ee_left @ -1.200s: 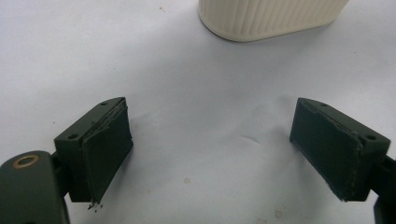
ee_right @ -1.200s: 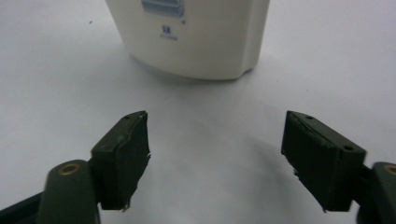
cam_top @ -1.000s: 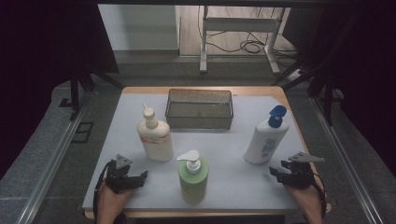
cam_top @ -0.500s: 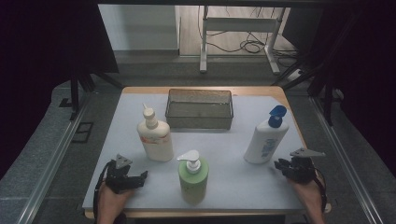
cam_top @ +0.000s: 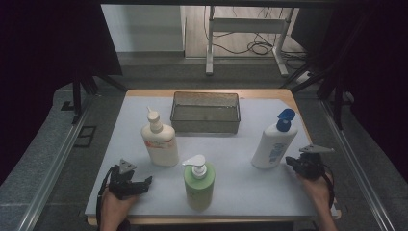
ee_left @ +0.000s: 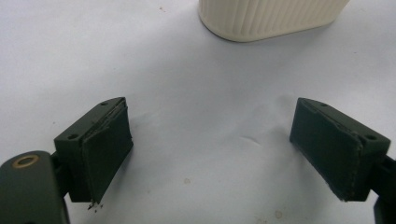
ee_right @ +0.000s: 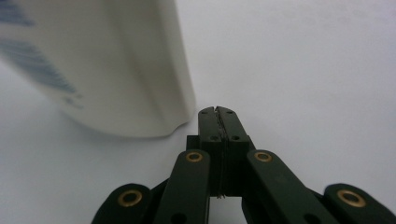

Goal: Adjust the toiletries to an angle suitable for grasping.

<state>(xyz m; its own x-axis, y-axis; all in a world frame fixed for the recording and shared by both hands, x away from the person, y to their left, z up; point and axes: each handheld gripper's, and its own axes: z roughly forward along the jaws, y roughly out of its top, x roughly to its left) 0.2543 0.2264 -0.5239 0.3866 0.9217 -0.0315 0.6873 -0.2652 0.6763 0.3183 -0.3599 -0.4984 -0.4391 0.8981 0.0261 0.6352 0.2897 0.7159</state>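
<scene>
White lotion bottle point(cam_top: 274, 144) stands just beside the right claw point(cam_top: 290, 161), whose jaws have just closed together, empty. Open them before reaching its body; the left claw point(ee_left: 210, 149) stands apart.

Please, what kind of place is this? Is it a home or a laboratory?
Probably a lab or recording setup, not a home: a table with a plain white cover, dark curtains on both sides, loose cables on the floor behind, and three bottles beside a wire basket.
</scene>
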